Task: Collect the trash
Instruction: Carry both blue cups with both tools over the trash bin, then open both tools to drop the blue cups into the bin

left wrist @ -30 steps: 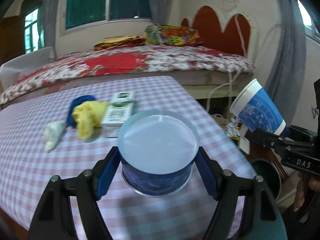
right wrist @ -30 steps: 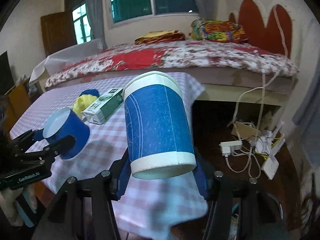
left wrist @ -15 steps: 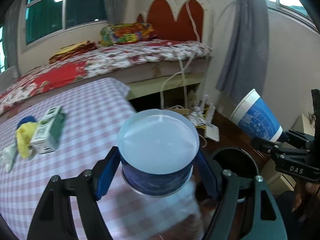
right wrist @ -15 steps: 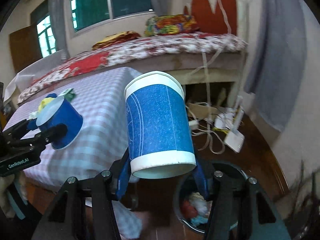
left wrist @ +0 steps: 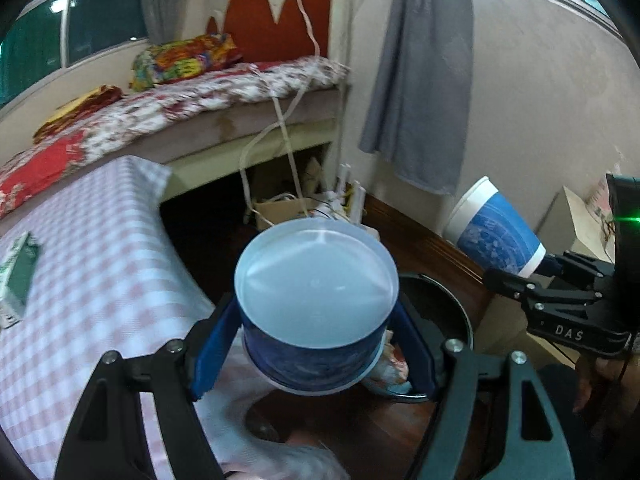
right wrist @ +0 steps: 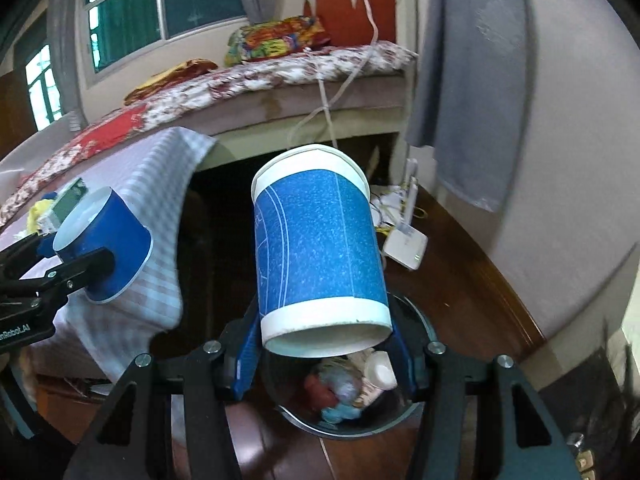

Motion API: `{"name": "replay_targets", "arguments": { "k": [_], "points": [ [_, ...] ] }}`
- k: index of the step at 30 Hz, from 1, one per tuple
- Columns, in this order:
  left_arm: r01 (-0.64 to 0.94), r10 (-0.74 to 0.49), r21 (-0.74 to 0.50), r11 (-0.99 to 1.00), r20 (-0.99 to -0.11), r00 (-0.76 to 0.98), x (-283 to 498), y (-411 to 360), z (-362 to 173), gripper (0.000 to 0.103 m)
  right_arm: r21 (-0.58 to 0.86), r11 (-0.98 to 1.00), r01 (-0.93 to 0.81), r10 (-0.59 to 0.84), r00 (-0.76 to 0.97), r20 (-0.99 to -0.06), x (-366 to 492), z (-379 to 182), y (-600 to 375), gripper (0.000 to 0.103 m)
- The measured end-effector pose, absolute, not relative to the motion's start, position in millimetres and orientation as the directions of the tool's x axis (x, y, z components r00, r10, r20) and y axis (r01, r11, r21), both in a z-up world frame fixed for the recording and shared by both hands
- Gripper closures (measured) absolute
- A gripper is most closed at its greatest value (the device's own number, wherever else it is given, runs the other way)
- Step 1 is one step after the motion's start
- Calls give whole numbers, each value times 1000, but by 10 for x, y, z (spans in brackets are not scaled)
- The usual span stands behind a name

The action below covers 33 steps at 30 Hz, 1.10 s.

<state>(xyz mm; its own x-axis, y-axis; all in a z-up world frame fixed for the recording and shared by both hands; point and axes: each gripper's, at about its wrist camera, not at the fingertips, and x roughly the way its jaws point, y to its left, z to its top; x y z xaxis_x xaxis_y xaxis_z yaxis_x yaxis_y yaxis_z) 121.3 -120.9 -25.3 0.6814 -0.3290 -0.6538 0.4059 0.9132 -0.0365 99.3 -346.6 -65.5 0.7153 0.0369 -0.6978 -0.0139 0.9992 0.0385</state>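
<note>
Two grippers, each clamped on a paper cup. Checked tablecloth (left wrist: 100, 272) at 9 o'clock with a green-white carton (left wrist: 18, 276) on it; bed (left wrist: 168, 112) with floral cover at 11, red headboard at 12, grey curtain (left wrist: 420, 80) at 1, dark wood floor below. Left gripper (left wrist: 316, 344) pads press the short blue cup (left wrist: 316, 308), upside down, white base facing camera. Right gripper (right wrist: 324, 344) pads squeeze the tall blue cup (right wrist: 320, 248), tilted, mouth toward camera. Right view only: black trash bin (right wrist: 416, 320) at 6, directly under the tall cup, holding crumpled trash (right wrist: 344, 388); white router at 3. Left view shows just the bin rim. Readable: "DAS" on right gripper, "nRobot.AI" on left.
</note>
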Motion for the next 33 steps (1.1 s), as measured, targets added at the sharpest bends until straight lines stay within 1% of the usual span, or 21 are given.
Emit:
{"name": "replay_targets", "arguments": {
  "k": [9, 16, 21, 27, 30, 31, 32, 33],
  "points": [
    [504, -390, -57, 862, -709, 587, 1292, -1660, -578, 27, 16, 999, 39, -13, 658, -753, 924, -1009, -3739, 46],
    [547, -405, -64, 835, -743, 532, 1389, -1889, -790, 27, 6, 998, 55, -28, 595, -803, 954, -1305, -3847, 46],
    [538, -417, -122, 834, -778, 470, 1521, -2000, -984, 27, -14, 999, 40, -33, 550, -834, 1043, -1494, -3846, 46],
    [531, -424, -168, 831, -809, 408, 1619, -2098, -1174, 26, -12, 1000, 2, -12, 522, -853, 1180, -1671, -3774, 46],
    [536, -442, -207, 818, -823, 356, 1683, -2188, -1286, 26, -16, 999, -37, 4, 480, -877, 1281, -1815, -3728, 45],
    [535, -437, -208, 819, -829, 348, 1710, -2208, -1320, 23, -36, 998, -54, -8, 448, -894, 1331, -1913, -3705, 45],
    [518, -428, -219, 827, -843, 327, 1762, -2226, -1393, 9, -87, 995, -43, -62, 409, -910, 1384, -2032, -3687, 44],
    [500, -438, -252, 828, -847, 299, 1803, -2214, -1445, 2, -120, 992, -26, -101, 386, -917, 1406, -2107, -3694, 27]
  ]
}}
